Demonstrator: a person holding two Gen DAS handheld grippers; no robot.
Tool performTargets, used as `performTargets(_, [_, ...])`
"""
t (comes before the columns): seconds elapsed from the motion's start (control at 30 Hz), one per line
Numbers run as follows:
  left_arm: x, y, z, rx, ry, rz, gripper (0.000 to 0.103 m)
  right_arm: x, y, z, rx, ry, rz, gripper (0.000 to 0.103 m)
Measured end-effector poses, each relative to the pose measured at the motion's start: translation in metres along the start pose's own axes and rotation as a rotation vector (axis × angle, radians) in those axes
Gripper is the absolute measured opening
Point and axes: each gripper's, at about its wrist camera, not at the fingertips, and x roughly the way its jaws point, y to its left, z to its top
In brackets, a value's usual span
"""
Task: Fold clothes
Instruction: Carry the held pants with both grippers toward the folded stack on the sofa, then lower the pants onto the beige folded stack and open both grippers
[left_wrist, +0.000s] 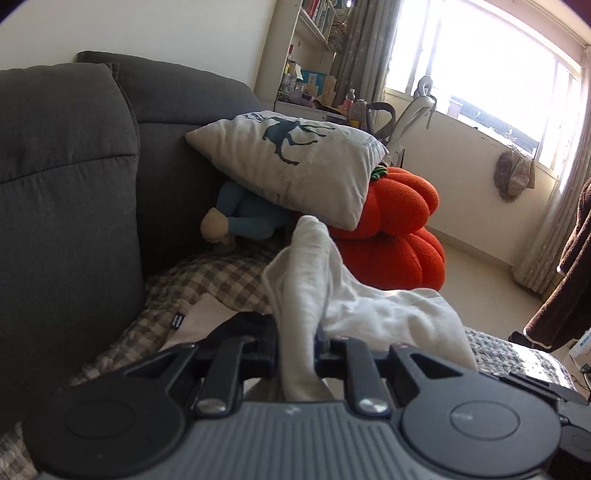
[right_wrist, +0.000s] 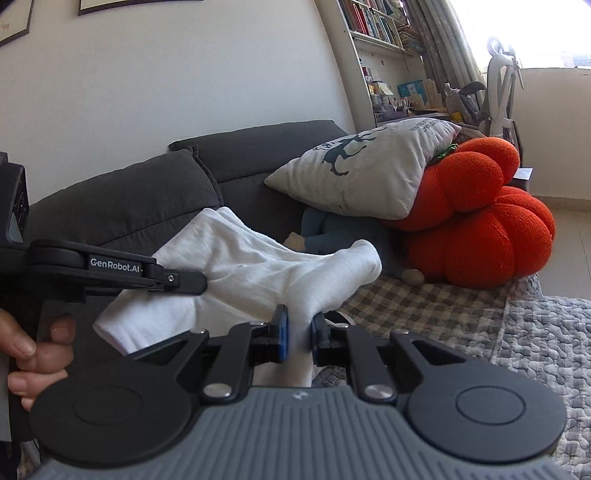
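Above the checked blanket (right_wrist: 424, 306) on the grey sofa (right_wrist: 229, 162), you hold a white cotton garment (right_wrist: 258, 266) aloft between both tools. Your right gripper (right_wrist: 297, 332) is clamped on a bunched fold of it, cloth squeezed between the blue pads; your left gripper (left_wrist: 297, 347) pinches another fold, seen from the right-hand camera biting the garment's left side. The cloth looks light, soft and limp, sagging between the two grips, so it will likely drape rather than hold a crease; hems or corners should give truer holds than mid-cloth bunches. A deer-print cushion (left_wrist: 295, 166) leans on an orange pumpkin pillow (right_wrist: 476, 221) toward the sofa's far end.
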Motion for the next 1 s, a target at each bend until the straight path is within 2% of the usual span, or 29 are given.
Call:
performTargets(0.1, [0.016,0.036,0.012,-0.039,0.013,0.028,0.017,0.037,0.016,0.004,0.003,0.025,0.021,0.014])
performTargets(0.23, [0.053,0.071,0.012,-0.082,0.073,0.051,0.017,0.074,0.020,-0.002,0.044,0.069,0.035,0.013])
performTargets(0.43, [0.104,0.107,-0.007,-0.147,0.149,0.028,0.018,0.114,0.011,-0.022,0.134,0.143,0.019,0.013])
performTargets(0.53, [0.117,0.113,-0.014,-0.120,0.144,0.086,0.020,0.120,0.004,-0.034,0.156,0.164,-0.010,0.013])
performTargets(0.6, [0.122,0.116,-0.018,-0.101,0.136,0.128,0.024,0.124,-0.002,-0.040,0.177,0.176,-0.020,0.013])
performTargets(0.63, [0.118,0.119,-0.017,-0.101,0.127,0.139,0.035,0.123,-0.006,-0.041,0.191,0.176,-0.016,0.014])
performTargets(0.67, [0.114,0.121,-0.017,-0.102,0.118,0.150,0.041,0.121,-0.010,-0.042,0.204,0.175,-0.011,0.026])
performTargets(0.73, [0.105,0.125,-0.016,-0.103,0.100,0.172,0.042,0.113,-0.016,-0.040,0.214,0.153,-0.031,0.044])
performTargets(0.77, [0.101,0.128,-0.015,-0.104,0.091,0.182,0.042,0.108,-0.019,-0.038,0.214,0.137,-0.035,0.045])
performTargets(0.9, [0.077,0.119,-0.012,-0.068,0.048,0.237,0.042,0.089,-0.018,-0.036,0.188,0.086,0.021,0.044])
performTargets(0.93, [0.069,0.112,-0.013,-0.046,0.030,0.252,0.042,0.085,-0.012,-0.036,0.157,0.080,0.028,0.040])
performTargets(0.97, [0.062,0.104,-0.015,-0.024,0.011,0.260,0.042,0.083,-0.005,-0.036,0.120,0.078,0.030,0.028])
performTargets(1.0, [0.054,0.095,-0.019,-0.003,-0.011,0.249,0.042,0.081,0.002,-0.036,0.082,0.076,0.032,0.022])
